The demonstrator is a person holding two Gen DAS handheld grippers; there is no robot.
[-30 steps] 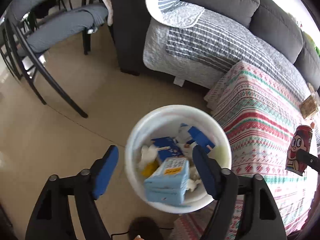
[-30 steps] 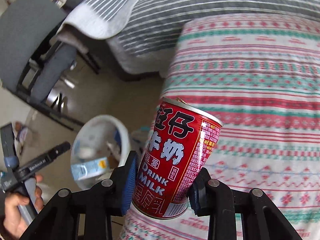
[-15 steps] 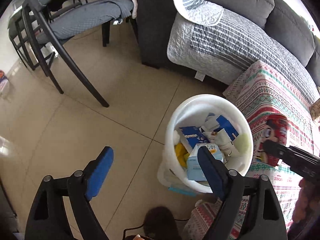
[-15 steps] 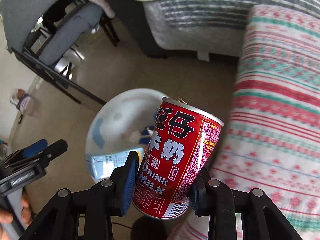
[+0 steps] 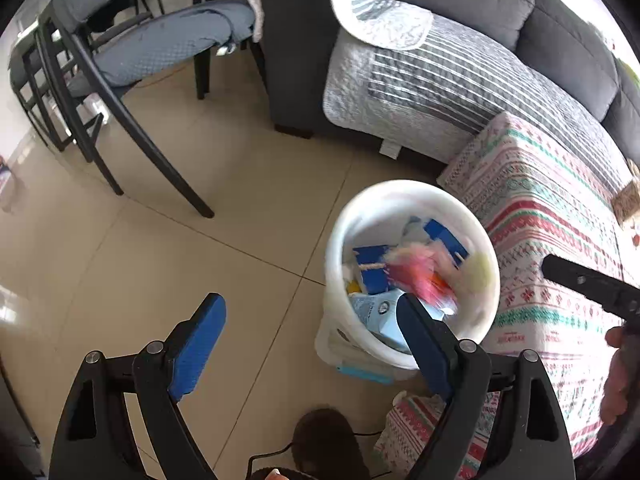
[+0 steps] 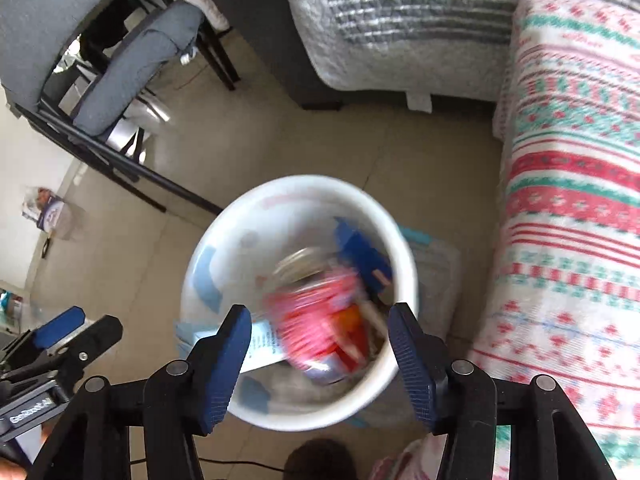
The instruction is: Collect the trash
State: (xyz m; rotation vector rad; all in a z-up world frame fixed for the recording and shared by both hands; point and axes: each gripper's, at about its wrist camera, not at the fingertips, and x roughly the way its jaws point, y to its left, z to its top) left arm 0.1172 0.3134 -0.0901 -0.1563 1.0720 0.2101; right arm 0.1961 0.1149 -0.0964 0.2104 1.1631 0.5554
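A: Where was the can (image 6: 320,320)?

B: We saw it as a red blur inside the white bin (image 6: 404,264), among blue cartons (image 5: 374,270), free of both tools.

A: State of the claws?

B: We noted the right gripper (image 6: 320,360) spread wide over the bin, holding nothing. The left gripper (image 5: 308,344) also stood apart and empty, one finger overlapping the bin's rim.

A: Surroundings?

B: The bin stood on tile floor (image 5: 200,264), just beside the patterned tablecloth (image 6: 568,240). The sofa (image 5: 460,64) and a chair (image 5: 132,52) stood behind it.
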